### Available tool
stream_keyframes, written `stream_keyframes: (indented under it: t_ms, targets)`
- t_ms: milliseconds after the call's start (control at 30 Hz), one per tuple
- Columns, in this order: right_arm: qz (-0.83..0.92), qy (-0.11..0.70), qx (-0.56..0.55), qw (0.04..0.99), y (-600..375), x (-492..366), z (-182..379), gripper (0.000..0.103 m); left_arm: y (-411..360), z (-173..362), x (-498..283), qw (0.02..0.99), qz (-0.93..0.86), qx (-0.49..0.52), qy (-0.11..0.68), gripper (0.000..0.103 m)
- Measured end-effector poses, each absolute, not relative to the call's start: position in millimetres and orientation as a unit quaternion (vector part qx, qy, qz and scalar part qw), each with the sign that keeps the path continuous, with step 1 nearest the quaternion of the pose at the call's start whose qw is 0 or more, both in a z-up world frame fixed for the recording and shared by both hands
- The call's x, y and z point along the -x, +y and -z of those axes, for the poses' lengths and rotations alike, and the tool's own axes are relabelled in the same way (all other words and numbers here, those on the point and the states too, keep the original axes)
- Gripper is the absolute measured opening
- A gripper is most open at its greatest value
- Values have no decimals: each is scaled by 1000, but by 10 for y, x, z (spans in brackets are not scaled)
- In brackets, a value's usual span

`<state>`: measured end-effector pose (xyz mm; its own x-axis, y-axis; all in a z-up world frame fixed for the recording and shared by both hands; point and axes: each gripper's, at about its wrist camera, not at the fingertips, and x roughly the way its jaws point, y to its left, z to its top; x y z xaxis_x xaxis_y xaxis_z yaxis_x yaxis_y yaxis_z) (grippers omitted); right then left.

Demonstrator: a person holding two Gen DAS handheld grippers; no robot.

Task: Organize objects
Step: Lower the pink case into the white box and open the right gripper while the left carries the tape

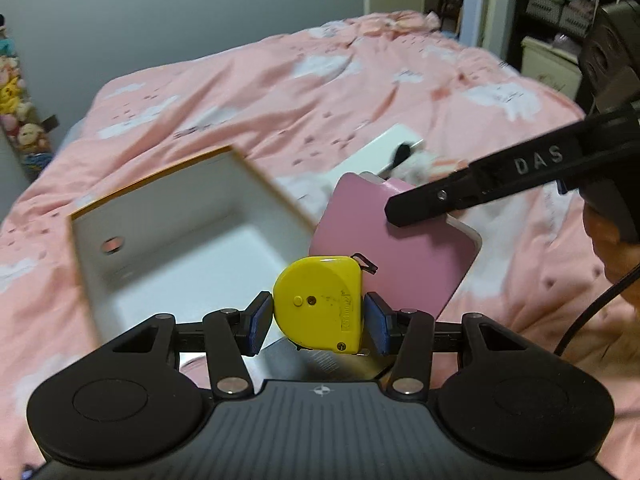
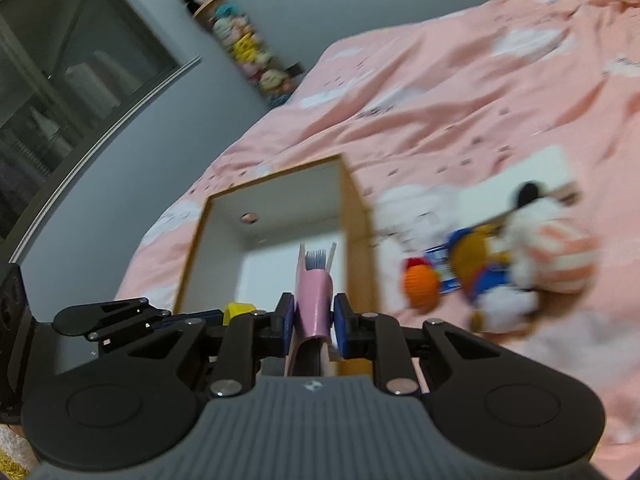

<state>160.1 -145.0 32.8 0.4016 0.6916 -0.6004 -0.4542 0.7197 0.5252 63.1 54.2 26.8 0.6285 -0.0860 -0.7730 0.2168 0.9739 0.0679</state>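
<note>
Left gripper (image 1: 318, 320) is clamping the yellow plastic tape measure (image 1: 320, 304), right gripper (image 2: 310, 322) is clamping the pink flat case (image 2: 314, 304), both just in front of the open white box (image 2: 276, 216). Suggest lowering each fully inside the box before releasing, one at a time.

You see both views in soft, even indoor light, rather dim, with a cool grey cast on the wall. No strong shadow falls on the pink bedcover (image 1: 280, 92); only weak shade sits inside the white box (image 1: 180, 248). Motion blur is heavy: in the right wrist view the plush toys (image 2: 500, 264) smear into streaks and the box edges are doubled. The left claw (image 1: 318, 316) and its yellow tape measure (image 1: 320, 304) stay sharp, as does the right claw (image 2: 311, 320). The fisheye bends the dark window (image 2: 72, 80) frame into a curve, and the picture corners darken. The shelves at the far right of the left view are murky.
</note>
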Motion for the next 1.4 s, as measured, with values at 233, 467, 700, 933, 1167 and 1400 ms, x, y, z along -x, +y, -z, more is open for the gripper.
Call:
stream_keyframes:
  t_ms: [233, 467, 700, 933, 1167, 1400]
  targets:
    - [-375, 469, -155, 785, -756, -1680, -59, 22, 1112, -346, -520, 892, 30, -98, 440, 57]
    - [-388, 514, -183, 743, -324, -1726, 298, 22, 1294, -344, -577, 885, 30, -123, 449, 57]
    - [-406, 555, -213, 695, -103, -1772, 592, 22, 1377, -239, -655, 876, 41, -127, 463, 57]
    - [-406, 579, -137, 694, 69, -1711, 681, 23, 1391, -169, -717, 871, 46, -132, 471, 57]
    - [-406, 532, 11, 743, 273, -1531, 528, 23, 1349, -125, -763, 868, 52, -143, 473, 57]
    - [-429, 493, 43, 756, 230, -1440, 356, 23, 1271, -107, -802, 863, 67, -153, 477, 57]
